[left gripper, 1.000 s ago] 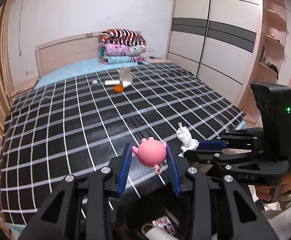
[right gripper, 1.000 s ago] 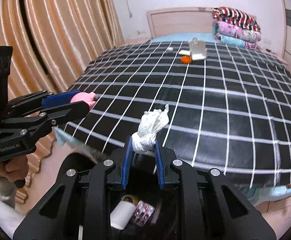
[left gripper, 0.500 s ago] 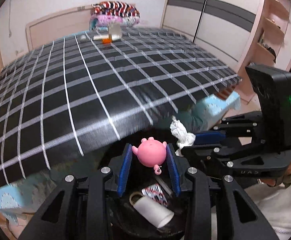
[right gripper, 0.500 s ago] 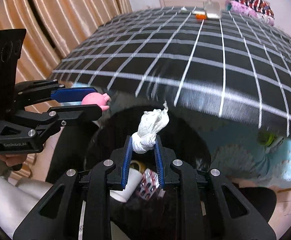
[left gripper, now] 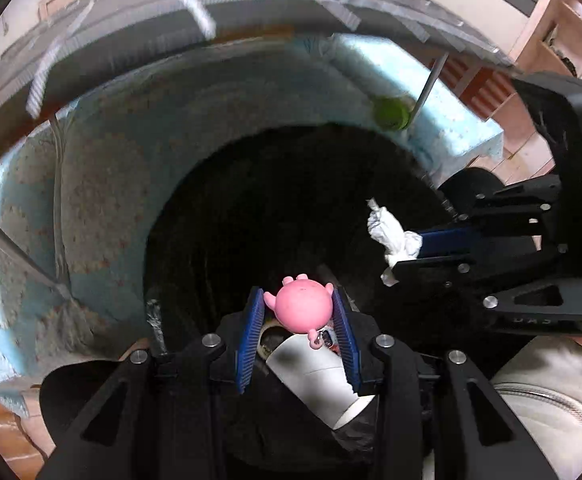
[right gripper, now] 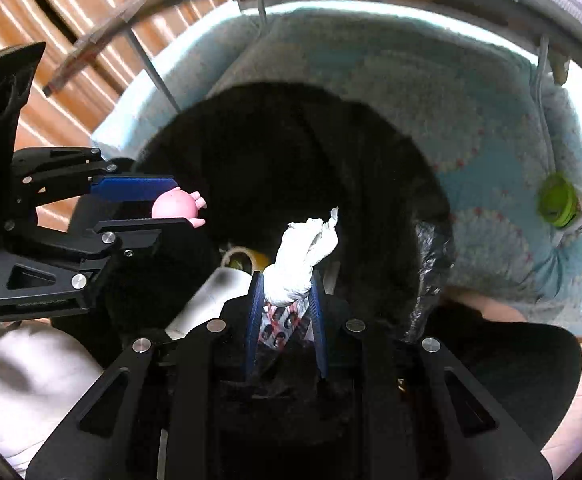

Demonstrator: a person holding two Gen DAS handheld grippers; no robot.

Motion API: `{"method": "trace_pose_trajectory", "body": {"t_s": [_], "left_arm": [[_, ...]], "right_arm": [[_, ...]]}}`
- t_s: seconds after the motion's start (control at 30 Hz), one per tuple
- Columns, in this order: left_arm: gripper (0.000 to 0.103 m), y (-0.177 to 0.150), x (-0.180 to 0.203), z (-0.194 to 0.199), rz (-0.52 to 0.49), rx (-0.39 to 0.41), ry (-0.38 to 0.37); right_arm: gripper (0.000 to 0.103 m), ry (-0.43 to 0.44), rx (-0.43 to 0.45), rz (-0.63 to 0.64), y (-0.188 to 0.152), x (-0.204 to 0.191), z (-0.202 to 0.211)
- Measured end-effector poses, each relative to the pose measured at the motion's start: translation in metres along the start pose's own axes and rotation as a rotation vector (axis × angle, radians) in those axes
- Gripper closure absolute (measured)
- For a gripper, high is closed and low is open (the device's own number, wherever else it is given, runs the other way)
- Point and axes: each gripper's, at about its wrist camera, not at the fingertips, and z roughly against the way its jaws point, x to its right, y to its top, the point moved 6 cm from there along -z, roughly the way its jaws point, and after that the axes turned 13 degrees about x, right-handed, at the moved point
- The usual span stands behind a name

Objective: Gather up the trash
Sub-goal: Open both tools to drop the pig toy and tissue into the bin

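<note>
Two grippers are hanging over the black-lined trash bin [left gripper: 291, 200], each carrying one piece of litter. The left gripper [left gripper: 299, 316] is pinching a pink pig toy [left gripper: 302, 309] between its blue pads [left gripper: 251, 322], snout and feet pointing toward 12 o'clock; it looks smooth, rounded and light, so a grip across its widest middle seems safest against slipping. The right gripper [right gripper: 285, 298] is squeezing a crumpled white tissue [right gripper: 301, 266] at its knotted base, the long axis leaning toward 1 o'clock. Soft and nearly weightless, it would likely cling to the pads on release. Below, a white paper cup [left gripper: 315, 376] and a blister pack [right gripper: 281, 326] are lying in the bin.
</note>
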Motion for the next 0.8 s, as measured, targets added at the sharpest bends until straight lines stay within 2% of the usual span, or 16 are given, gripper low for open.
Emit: {"method": "trace_pose_trajectory", "body": {"t_s": [0.17, 0.37, 0.53, 0.63, 0.8], "left_arm": [[0.069, -0.005, -0.006, -0.014, -0.008, -0.028, 0.036], [0.069, -0.007, -0.008, -0.017, 0.006, -0.037, 0.027], [0.067, -0.002, -0.008, -0.013, 0.031, -0.018, 0.013], [0.061, 0.0, -0.007, -0.009, 0.035, -0.006, 0.008], [0.06, 0.01, -0.005, 0.008, 0.038, 0.037, 0.001]], "right_arm": [[0.08, -0.014, -0.045, 0.003, -0.002, 0.004, -0.017], [0.079, -0.028, -0.049, -0.014, -0.003, 0.009, -0.021], [0.067, -0.03, -0.033, -0.023, 0.0, 0.011, -0.018], [0.065, -0.032, -0.027, -0.024, 0.001, 0.012, -0.016], [0.065, -0.031, -0.005, -0.017, 0.005, 0.011, -0.007]]}}
